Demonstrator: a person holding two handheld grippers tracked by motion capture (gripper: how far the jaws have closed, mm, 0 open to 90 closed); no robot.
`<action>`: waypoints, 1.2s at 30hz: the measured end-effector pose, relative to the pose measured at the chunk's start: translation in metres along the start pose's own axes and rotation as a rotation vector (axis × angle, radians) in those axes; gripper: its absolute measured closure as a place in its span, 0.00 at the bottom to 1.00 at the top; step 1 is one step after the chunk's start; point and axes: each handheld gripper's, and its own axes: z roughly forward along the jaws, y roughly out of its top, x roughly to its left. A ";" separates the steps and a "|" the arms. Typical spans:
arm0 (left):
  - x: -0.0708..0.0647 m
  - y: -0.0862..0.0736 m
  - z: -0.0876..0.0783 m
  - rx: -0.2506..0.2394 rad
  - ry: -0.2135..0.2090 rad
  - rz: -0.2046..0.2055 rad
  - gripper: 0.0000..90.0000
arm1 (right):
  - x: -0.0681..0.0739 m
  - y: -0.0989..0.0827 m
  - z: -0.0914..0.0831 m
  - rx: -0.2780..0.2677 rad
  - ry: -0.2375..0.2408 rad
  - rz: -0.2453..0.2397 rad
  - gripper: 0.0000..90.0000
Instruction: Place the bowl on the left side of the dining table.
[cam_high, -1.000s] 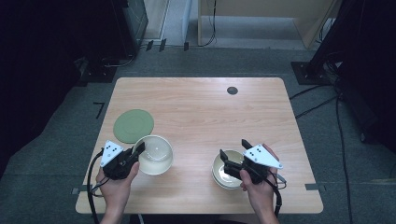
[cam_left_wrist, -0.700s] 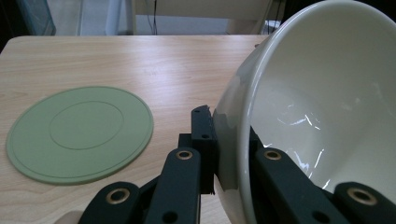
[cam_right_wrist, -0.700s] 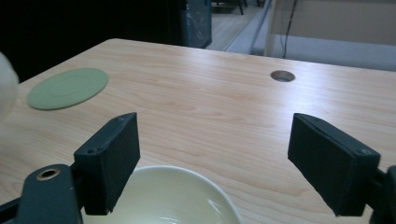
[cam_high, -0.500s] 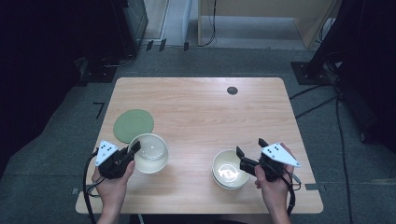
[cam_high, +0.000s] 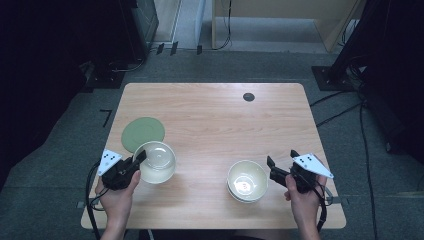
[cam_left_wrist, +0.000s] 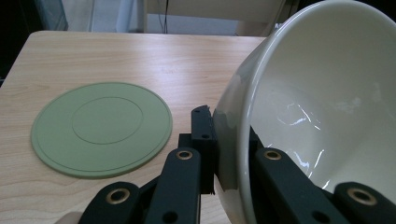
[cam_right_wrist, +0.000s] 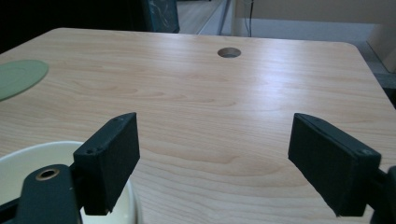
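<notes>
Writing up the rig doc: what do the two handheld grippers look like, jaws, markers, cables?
Both are black. The left gripper and the right gripper each carry a pale three-cornered plate with small dark dots on top. In the gripper views the jaws are flat black blocks on black linkage arms with brass-coloured pivot rings. A black cable trails from the left one. Forearms are bare, no sleeves.

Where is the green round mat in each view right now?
High view: green mat lies left of centre on the table, just beyond the bowl.
Left gripper view: it lies at left, beside that bowl.
Right gripper view: a sliver at the left edge.
Shared landmark: the mat itself.
</notes>
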 end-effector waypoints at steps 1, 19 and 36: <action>0.001 0.000 0.000 -0.002 0.002 -0.004 0.94 | -0.002 -0.001 0.000 0.000 -0.003 0.000 0.19; 0.026 0.002 0.003 -0.001 0.043 -0.059 0.94 | -0.057 -0.034 -0.015 0.023 -0.077 0.063 0.19; 0.048 0.007 0.010 0.000 0.063 -0.108 0.94 | -0.067 -0.052 -0.003 0.090 -0.117 0.061 0.19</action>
